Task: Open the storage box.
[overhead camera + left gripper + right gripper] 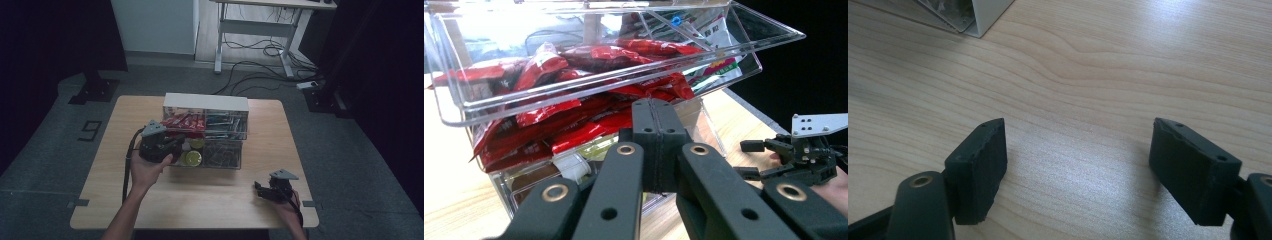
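A clear drawer organiser with a white top (205,101) stands mid-table. Its upper-left drawer (589,60), full of red packets (574,105), is pulled out and tilted toward me. My left gripper (655,117) is shut right in front of that drawer, its tips just below the drawer's front lip, and I see nothing between the jaws. From above, this left gripper (176,142) sits at the organiser's left front, held by a hand. My right gripper (260,189) rests near the table's front right, open over bare wood (1078,165), and it is also seen from the left gripper (751,159).
The lower-left drawer holds yellow round items (193,158); the right drawers hold dark packets (225,125) and clear wrapped things (222,154). The wooden table (210,200) has bare room in front of the organiser. A desk frame with cables (260,30) stands on the floor beyond.
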Action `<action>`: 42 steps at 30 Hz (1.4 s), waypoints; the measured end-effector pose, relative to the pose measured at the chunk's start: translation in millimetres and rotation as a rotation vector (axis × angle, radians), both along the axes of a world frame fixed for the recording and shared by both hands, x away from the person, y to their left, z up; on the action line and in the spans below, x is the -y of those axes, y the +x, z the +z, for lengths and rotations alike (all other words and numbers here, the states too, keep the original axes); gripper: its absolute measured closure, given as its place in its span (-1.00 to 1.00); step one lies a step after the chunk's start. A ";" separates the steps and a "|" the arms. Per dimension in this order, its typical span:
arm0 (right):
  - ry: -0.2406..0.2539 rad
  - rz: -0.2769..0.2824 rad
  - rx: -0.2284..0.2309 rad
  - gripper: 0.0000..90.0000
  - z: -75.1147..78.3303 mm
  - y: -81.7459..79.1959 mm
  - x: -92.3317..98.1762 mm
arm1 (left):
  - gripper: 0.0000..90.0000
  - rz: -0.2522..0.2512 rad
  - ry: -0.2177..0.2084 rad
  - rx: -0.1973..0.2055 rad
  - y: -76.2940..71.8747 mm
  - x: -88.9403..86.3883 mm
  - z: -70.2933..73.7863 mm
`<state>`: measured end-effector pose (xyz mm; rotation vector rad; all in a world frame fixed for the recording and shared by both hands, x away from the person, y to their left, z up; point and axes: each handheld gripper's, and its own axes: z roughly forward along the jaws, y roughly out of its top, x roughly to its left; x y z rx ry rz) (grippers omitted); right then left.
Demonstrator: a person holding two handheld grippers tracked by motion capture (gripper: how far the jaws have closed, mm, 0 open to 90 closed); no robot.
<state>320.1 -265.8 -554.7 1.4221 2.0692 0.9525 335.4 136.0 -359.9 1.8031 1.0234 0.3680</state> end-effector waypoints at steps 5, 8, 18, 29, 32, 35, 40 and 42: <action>0.000 -0.001 0.002 -0.48 -0.1 0.0 -0.1 | 1.00 0.002 -0.004 0.003 2.6 0.9 3.4; 0.000 -0.001 0.002 -0.48 -0.1 0.0 -0.1 | 1.00 0.002 -0.004 0.007 2.8 1.2 4.8; -0.001 0.000 0.001 -0.48 0.0 0.1 0.0 | 1.00 0.006 0.004 0.002 6.0 2.6 5.7; 0.001 -0.002 0.000 -0.47 0.0 0.0 0.2 | 1.00 0.014 -0.004 0.011 6.1 0.1 15.2; 0.001 -0.003 0.001 -0.47 0.0 0.0 0.2 | 0.99 0.016 -0.005 0.014 5.8 0.3 16.9; -0.001 -0.002 0.003 -0.47 -0.1 0.0 0.2 | 0.99 0.015 -0.008 0.016 6.2 0.1 19.8; -0.001 -0.002 0.003 -0.46 -0.1 0.1 0.2 | 0.99 0.014 -0.029 0.011 8.6 -0.7 22.8; -0.001 -0.003 0.004 -0.46 -0.1 0.0 0.2 | 0.99 0.013 -0.025 0.011 9.3 -0.2 23.5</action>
